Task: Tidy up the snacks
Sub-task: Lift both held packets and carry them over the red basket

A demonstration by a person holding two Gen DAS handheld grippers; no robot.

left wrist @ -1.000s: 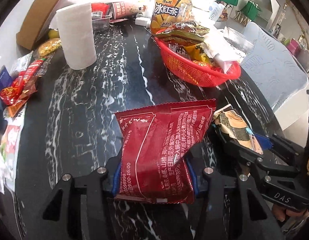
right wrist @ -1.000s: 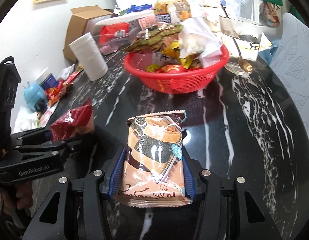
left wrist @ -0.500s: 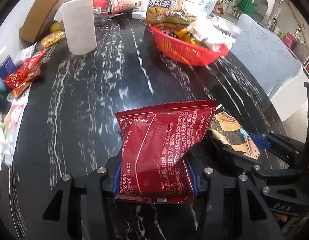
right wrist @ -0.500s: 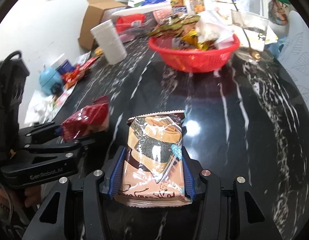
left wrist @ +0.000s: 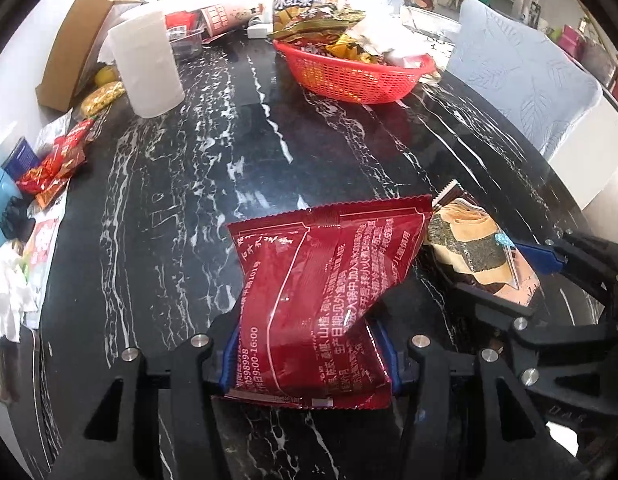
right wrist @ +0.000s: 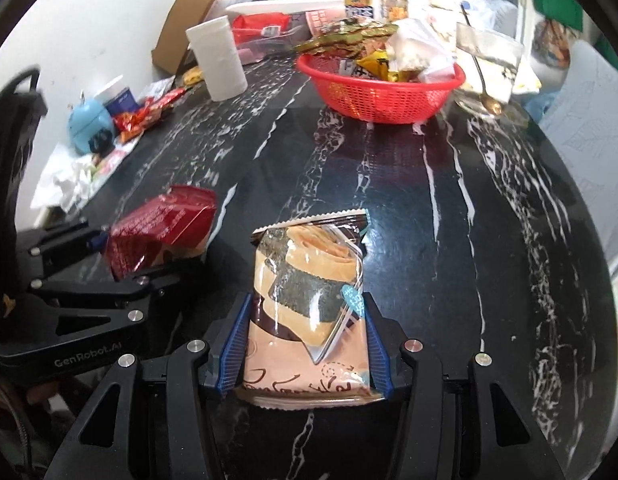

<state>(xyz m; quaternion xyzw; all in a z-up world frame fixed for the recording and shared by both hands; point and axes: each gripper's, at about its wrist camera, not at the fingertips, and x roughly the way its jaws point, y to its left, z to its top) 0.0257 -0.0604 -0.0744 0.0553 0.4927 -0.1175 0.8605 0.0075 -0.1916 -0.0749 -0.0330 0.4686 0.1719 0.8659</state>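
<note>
My left gripper is shut on a red snack packet and holds it above the black marble table. My right gripper is shut on a brown seaweed-roll snack packet. Each gripper shows in the other's view: the right one beside the red packet, the left one at the left with the red packet. A red basket heaped with snacks stands far back; it also shows in the right wrist view.
A paper towel roll, a cardboard box and loose red snack packets sit at the table's left. An iced-tea bottle stands behind the basket. A glass with a spoon is right of the basket. A white chair stands at the right.
Both grippers have pulled back from the basket with their packets still held; the basket now appears smaller and farther away. The grips have not changed.
</note>
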